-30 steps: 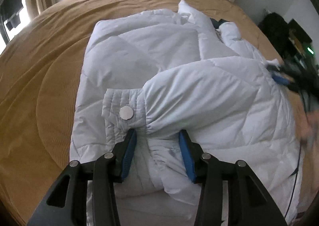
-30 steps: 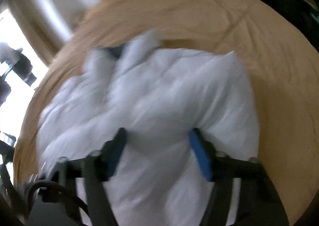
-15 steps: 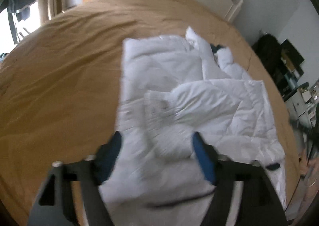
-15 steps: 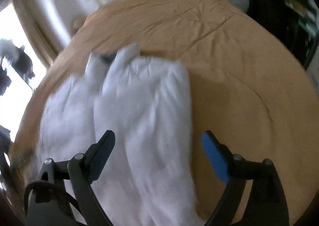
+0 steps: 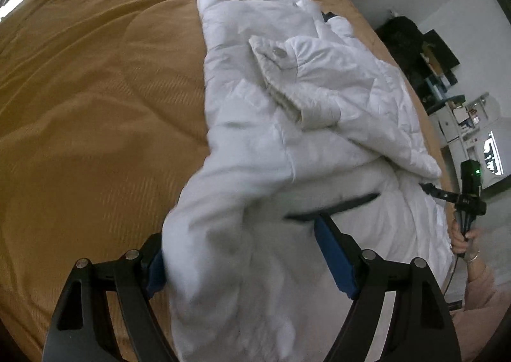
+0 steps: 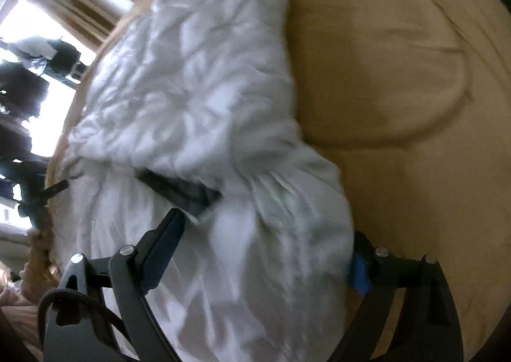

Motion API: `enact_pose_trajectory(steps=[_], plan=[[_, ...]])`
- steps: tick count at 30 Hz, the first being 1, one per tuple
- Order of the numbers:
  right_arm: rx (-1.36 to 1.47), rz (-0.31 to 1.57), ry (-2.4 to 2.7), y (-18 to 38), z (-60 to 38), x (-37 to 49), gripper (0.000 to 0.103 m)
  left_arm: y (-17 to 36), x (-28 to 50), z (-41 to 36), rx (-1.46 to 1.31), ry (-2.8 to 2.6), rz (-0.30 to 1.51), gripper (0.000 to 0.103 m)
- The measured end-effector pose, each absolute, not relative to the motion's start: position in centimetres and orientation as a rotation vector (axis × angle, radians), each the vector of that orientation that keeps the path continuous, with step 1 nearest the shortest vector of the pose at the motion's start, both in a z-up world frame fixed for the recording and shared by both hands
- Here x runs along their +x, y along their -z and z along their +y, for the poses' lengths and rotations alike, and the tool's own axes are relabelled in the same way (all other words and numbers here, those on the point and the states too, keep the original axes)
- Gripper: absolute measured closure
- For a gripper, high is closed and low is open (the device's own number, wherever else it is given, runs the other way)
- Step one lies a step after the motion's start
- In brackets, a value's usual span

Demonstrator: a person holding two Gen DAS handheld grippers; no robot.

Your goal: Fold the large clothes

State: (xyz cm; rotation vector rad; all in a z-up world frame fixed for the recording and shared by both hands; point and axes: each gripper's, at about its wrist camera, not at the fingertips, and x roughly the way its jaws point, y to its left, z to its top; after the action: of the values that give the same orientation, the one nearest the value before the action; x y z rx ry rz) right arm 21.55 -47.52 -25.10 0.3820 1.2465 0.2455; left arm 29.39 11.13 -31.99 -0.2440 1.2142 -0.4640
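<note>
Left hand-held gripper [image 5: 252, 263]: jaws spread wide, the near hem of the white padded jacket [image 5: 287, 125] bunched between them, not visibly pinched. Right hand-held gripper [image 6: 255, 253]: likewise spread around the opposite hem corner. Jacket: on the tan bed [image 5: 89, 100], long axis running straight away from both; buttoned cuff [image 5: 278, 54] folded across mid-body.

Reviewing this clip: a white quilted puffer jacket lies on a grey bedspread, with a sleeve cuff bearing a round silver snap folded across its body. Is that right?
Not quite: the bedspread is tan-brown, not grey, as the left wrist view shows. The rest holds: the white quilted puffer jacket lies on it, and the sleeve cuff with the round silver snap is folded across its body.
</note>
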Motion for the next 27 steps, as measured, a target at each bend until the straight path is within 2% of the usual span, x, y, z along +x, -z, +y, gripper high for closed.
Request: enact_pose_trajectory(steps=[1,2,3,4,5,6,7,8,10,12,15,17,19,23,24,26,27], plan=[[0.376,1.252,-0.247,24.8,-47.5,22.0,0.014,32.2,30.0,10.9,-0.25,0.466,1.222,0.022],[0.383,1.26,-0.263,25.1,-47.4,22.5,0.014,32.6,30.5,10.7,-0.243,0.46,1.239,0.027],[0.393,1.264,-0.263,25.5,-47.5,22.9,0.019,33.2,31.1,10.3,-0.223,0.448,1.264,0.033],[0.402,1.277,-0.255,25.9,-47.6,23.3,0.03,33.6,31.5,9.8,-0.195,0.431,1.279,0.046],[0.417,1.277,-0.263,26.1,-47.9,23.2,0.037,33.5,31.5,9.4,-0.179,0.424,1.284,0.056],[0.45,1.266,-0.29,26.0,-48.1,23.1,0.055,33.3,31.3,9.3,-0.174,0.421,1.282,0.064],[0.487,1.258,-0.315,25.7,-48.3,22.8,0.069,32.9,31.1,9.4,-0.194,0.417,1.284,0.081],[0.504,1.247,-0.318,25.7,-48.3,22.5,0.073,32.3,30.8,9.6,-0.228,0.408,1.279,0.089],[0.531,1.2,-0.329,23.7,-48.4,21.3,0.08,30.5,29.9,10.1,-0.279,0.393,1.252,0.09],[0.558,1.155,-0.342,21.4,-48.4,20.2,0.081,29.2,29.0,10.0,-0.245,0.402,1.235,0.09],[0.536,1.161,-0.338,20.4,-47.8,19.6,0.081,30.8,28.4,10.2,-0.242,0.387,1.287,0.09],[0.507,1.212,-0.314,22.1,-47.4,19.5,0.073,32.5,28.4,10.8,-0.298,0.38,1.316,0.086],[0.515,1.285,-0.271,24.7,-47.6,19.5,0.055,32.8,28.2,12.0,-0.385,0.395,1.301,0.084],[0.591,1.294,-0.283,26.0,-48.5,18.6,0.045,32.2,26.7,12.3,-0.369,0.437,1.325,0.079],[0.601,1.292,-0.3,25.8,-48.5,18.2,0.04,32.1,26.4,12.5,-0.368,0.443,1.33,0.076],[0.601,1.298,-0.323,25.4,-48.1,17.1,0.032,32.2,25.0,12.7,-0.38,0.477,1.355,0.053],[0.593,1.306,-0.342,25.1,-48.0,16.6,0.027,32.5,24.6,12.5,-0.382,0.492,1.363,0.049]])
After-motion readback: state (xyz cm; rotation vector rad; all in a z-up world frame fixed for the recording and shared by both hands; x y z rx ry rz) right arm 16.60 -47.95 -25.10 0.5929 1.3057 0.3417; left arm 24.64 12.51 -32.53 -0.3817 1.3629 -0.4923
